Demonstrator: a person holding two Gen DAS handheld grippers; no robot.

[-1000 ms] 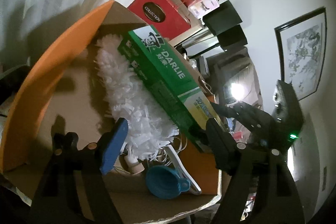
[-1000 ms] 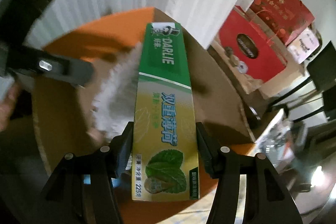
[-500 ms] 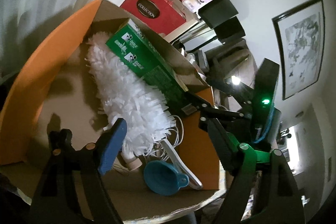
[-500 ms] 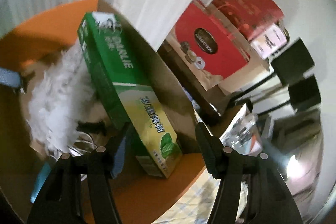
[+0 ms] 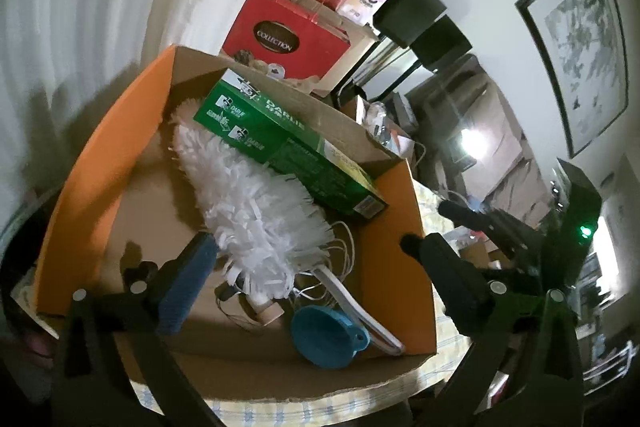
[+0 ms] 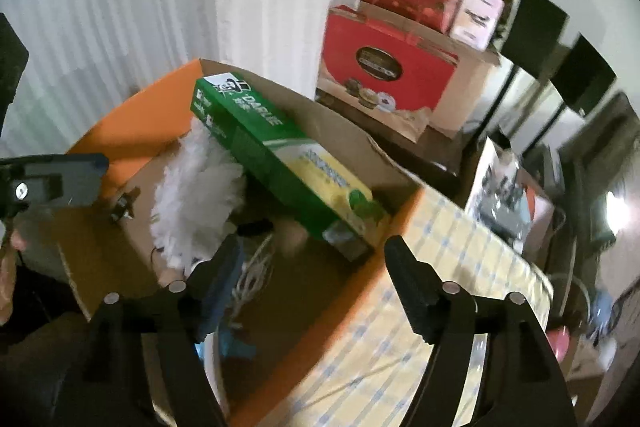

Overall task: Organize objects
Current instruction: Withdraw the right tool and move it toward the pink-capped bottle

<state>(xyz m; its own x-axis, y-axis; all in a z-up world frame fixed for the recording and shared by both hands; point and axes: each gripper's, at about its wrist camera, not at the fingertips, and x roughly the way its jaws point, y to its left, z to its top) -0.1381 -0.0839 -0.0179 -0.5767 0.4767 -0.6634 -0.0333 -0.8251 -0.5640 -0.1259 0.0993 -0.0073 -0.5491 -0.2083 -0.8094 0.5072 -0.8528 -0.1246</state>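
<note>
Left wrist view: left gripper point(image 5: 308, 245) with jaws spread wide, nothing between them; they have just been opening. One finger point(image 5: 186, 283) carries a blue, rough-looking pad; the other is plain black plastic. Below sits an open cardboard box point(image 5: 394, 267), matte brown inside, with orange outer faces and flaps standing up.

Inside the box: a long green toothpaste carton point(image 5: 288, 147), glossy printed card, rectangular, lying tilted along the far wall with one end raised on the white duster point(image 5: 252, 203). Duster head is fluffy, shredded strips, oval in outline; its white plastic handle point(image 5: 356, 311) runs toward the near corner. A teal funnel point(image 5: 324, 337), smooth plastic, round with a small loop tab, lies beside the handle. Thin white cord is coiled under the duster.

Right wrist view: right gripper point(image 6: 312, 259) also has jaws apart and empty, having just been opening; the toothpaste carton point(image 6: 280, 155) lies free beyond its tips, touching neither finger. Box stands on a yellow checked cloth point(image 6: 452, 267). Red glossy gift boxes point(image 6: 384, 63) are stacked behind, against a white pleated curtain point(image 6: 120, 7). Picture is somewhat blurred.
</note>
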